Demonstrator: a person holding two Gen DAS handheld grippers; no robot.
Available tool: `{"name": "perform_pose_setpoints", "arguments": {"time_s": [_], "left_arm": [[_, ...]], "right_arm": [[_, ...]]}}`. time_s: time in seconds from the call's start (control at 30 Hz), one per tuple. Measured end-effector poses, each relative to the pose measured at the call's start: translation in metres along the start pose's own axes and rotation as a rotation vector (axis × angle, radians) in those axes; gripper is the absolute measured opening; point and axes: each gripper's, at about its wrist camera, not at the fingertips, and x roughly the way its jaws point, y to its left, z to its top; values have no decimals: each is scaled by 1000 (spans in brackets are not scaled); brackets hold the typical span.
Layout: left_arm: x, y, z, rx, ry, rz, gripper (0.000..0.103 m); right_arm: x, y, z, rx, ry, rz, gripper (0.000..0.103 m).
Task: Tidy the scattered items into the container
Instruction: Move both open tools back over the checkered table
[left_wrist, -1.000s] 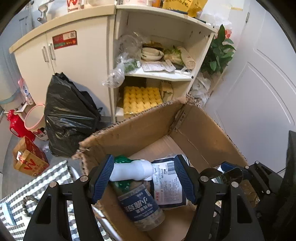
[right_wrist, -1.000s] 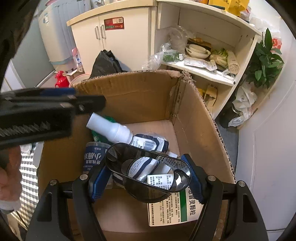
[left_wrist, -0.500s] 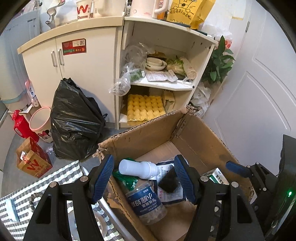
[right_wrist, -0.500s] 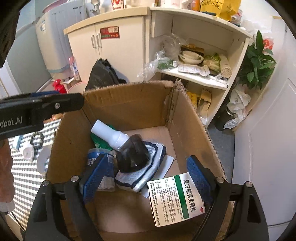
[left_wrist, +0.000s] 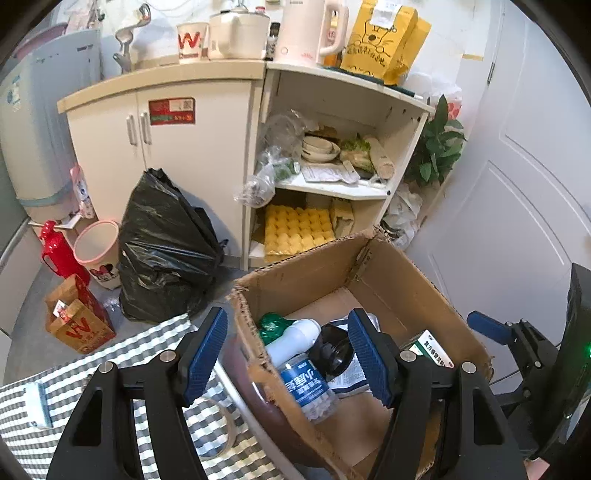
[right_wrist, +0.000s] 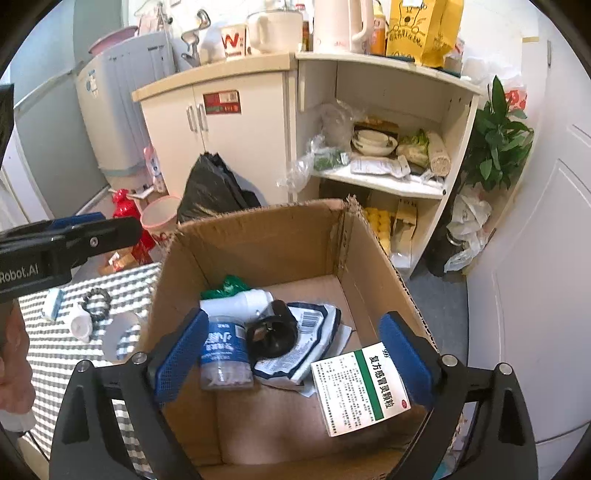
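Note:
An open cardboard box (right_wrist: 258, 240) holds a white bottle (right_wrist: 240, 302), a blue-labelled jar (right_wrist: 223, 350), a black cup (right_wrist: 273, 334), a blue-and-white pouch (right_wrist: 314, 339), a green-striped medicine box (right_wrist: 362, 391) and a green bag (right_wrist: 231, 286). My right gripper (right_wrist: 291, 356) hangs open above the box with nothing in it. My left gripper (left_wrist: 288, 354) is open and empty over the box's (left_wrist: 306, 266) left rim, beside the checked cloth (left_wrist: 140, 350). On the cloth lie a black hair tie (right_wrist: 96, 299), a small white piece (right_wrist: 81, 325), a clear tape ring (left_wrist: 218, 424) and a blue-and-white packet (left_wrist: 37, 404).
Behind the box stand a white cupboard (left_wrist: 192, 147) and open shelves (left_wrist: 332, 184) with bowls and a yellow egg tray. A black rubbish bag (left_wrist: 166, 251), a pink bin (left_wrist: 98, 247) and a red carton (left_wrist: 79, 321) sit on the floor. A white door (left_wrist: 517, 221) is at the right.
My right gripper let go of the black cup, which now lies in the box on the pouch. Both grippers have drawn back and up from the box.

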Motion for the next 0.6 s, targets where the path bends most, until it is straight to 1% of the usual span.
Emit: {"name": "perform_pose_setpoints", "arguments": {"time_s": [0.1,0.17,0.3,0.4,0.5,0.53,0.57,0.6], "left_arm": [[-16,6,-3,-10,-33,14,75],[-29,11,-5,-20,-60,26,80],[-52,20,-11,-24,-106,70,81],[-69,30,-16,-34,-125,96,82],[-87,39,-24,-48,-149,113,83],[-94,43,-27,-53,-157,120,85],[-99,46,-30,-56,-165,126,92],[-106,48,-33,-60,-175,131,95]], "right_arm": [[-11,7,-1,-2,-34,11,97],[-20,13,-1,-8,-65,25,98],[-36,24,0,-11,-118,50,103],[-47,33,0,-18,-146,66,103],[-51,47,2,-37,-139,97,103],[-53,52,3,-44,-140,105,103],[-56,57,3,-52,-146,110,103],[-58,62,3,-59,-153,115,103]]}}
